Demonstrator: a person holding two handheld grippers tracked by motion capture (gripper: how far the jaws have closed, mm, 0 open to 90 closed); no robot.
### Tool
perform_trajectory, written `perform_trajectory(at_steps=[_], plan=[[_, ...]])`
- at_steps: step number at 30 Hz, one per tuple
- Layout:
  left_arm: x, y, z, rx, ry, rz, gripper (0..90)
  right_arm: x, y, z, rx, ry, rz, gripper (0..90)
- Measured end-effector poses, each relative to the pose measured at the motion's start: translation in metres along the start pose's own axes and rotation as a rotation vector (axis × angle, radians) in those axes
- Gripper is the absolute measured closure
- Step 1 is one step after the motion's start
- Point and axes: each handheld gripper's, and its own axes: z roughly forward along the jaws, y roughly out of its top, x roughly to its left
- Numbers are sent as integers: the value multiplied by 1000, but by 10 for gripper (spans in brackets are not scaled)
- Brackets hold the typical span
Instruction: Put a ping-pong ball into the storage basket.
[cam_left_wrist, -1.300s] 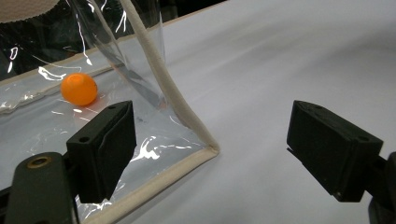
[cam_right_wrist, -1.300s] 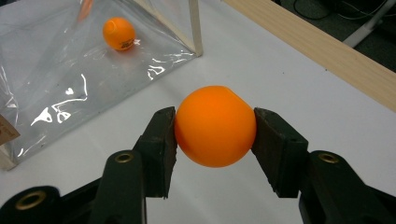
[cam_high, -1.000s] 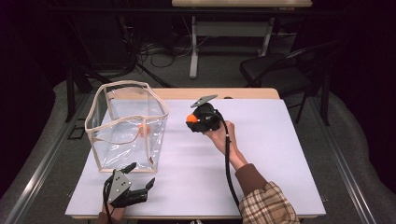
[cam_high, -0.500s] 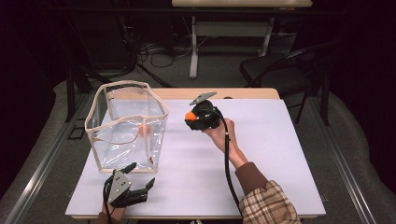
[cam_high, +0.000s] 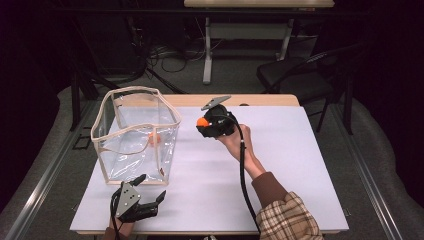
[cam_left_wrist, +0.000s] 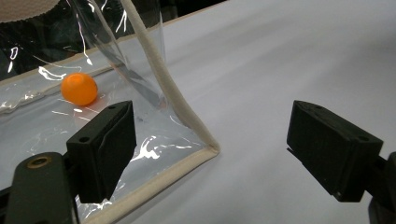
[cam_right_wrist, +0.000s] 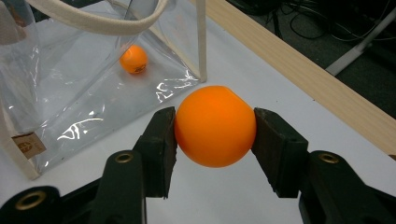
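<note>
Right gripper (cam_right_wrist: 215, 126) clamped, left gripper (cam_left_wrist: 212, 154) agape

A white-topped table (cam_high: 300, 165) stands on grey floor (cam_high: 45, 165) in a dark room; behind it, a black chair (cam_high: 295, 75), tangled cables (cam_high: 165, 52) and a second table's pale legs (cam_high: 207, 50).

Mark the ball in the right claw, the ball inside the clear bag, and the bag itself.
held ball (cam_right_wrist: 215, 126), right gripper view, its front face
ball in bag (cam_right_wrist: 133, 59), right gripper view, its middle
clear bag (cam_high: 131, 91), high view, far top rim
</note>
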Motion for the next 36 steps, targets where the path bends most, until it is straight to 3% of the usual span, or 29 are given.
perform_trajectory(at_steps=[36], plan=[[-1, 0, 0, 0, -5, -2, 159, 6, 30, -12, -31, 5, -15, 507]])
